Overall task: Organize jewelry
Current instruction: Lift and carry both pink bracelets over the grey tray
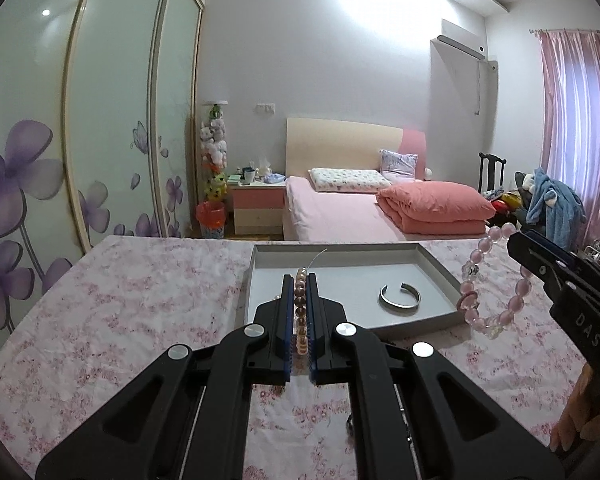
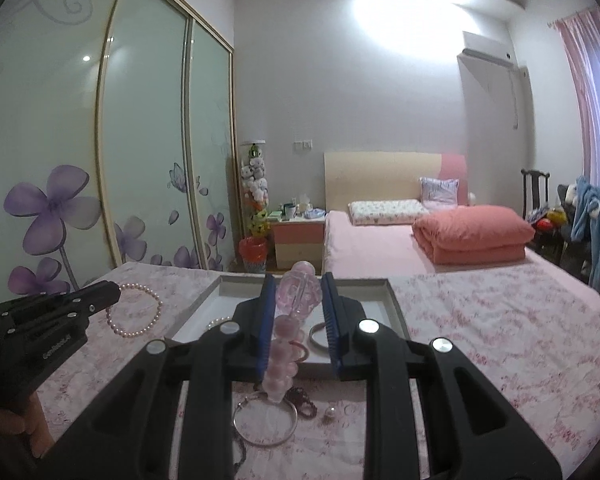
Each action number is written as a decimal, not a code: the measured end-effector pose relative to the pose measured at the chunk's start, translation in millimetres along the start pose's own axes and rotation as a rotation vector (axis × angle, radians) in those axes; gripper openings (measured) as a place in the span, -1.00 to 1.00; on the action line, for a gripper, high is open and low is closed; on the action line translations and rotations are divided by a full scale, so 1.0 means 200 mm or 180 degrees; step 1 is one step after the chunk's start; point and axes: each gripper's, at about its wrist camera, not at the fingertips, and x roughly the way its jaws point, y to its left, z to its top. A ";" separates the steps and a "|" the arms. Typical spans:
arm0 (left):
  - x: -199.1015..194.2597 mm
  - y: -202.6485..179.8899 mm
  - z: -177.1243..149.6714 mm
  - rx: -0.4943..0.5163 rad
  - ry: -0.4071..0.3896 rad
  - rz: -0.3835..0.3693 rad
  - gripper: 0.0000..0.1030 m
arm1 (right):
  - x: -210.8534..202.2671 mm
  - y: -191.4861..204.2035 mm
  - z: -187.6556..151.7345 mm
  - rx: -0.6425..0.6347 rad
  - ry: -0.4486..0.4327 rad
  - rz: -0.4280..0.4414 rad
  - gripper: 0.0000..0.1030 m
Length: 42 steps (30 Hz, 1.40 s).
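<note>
My left gripper (image 1: 300,279) is shut on a pearl bracelet (image 1: 301,320), whose beads run between the blue pads, above the near edge of a grey tray (image 1: 436,272). In the tray lies a silver cuff bangle (image 1: 399,299). At the right, my right gripper (image 1: 515,242) is shut on a pink crystal bead bracelet (image 1: 496,284) that hangs in the air beside the tray. In the right wrist view the pink bracelet (image 2: 298,300) sits between the right gripper (image 2: 298,280) pads. The left gripper (image 2: 114,294) shows at the left with the pearl bracelet (image 2: 134,312) dangling.
On the floral tablecloth (image 2: 480,320) near me lie a silver hoop bangle (image 2: 266,420), a dark bead bracelet (image 2: 305,400) and a small ring (image 2: 330,412). A pearl piece (image 2: 216,322) lies at the tray's left. A bed (image 1: 340,212) and wardrobe (image 1: 108,120) stand beyond.
</note>
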 end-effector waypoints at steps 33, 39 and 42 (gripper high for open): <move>0.30 -0.03 0.17 0.0007 -0.0011 0.0075 -0.88 | 0.34 -0.10 0.12 0.0094 -0.0055 -0.0229 -0.55; 0.48 -0.03 0.16 -0.0007 0.0140 0.0064 -0.87 | 0.53 -0.11 0.10 0.0094 0.0076 -0.0265 -0.55; 0.57 -0.04 0.14 -0.0015 0.0239 0.0084 -0.87 | 0.62 -0.13 0.08 0.0100 0.0162 -0.0273 -0.55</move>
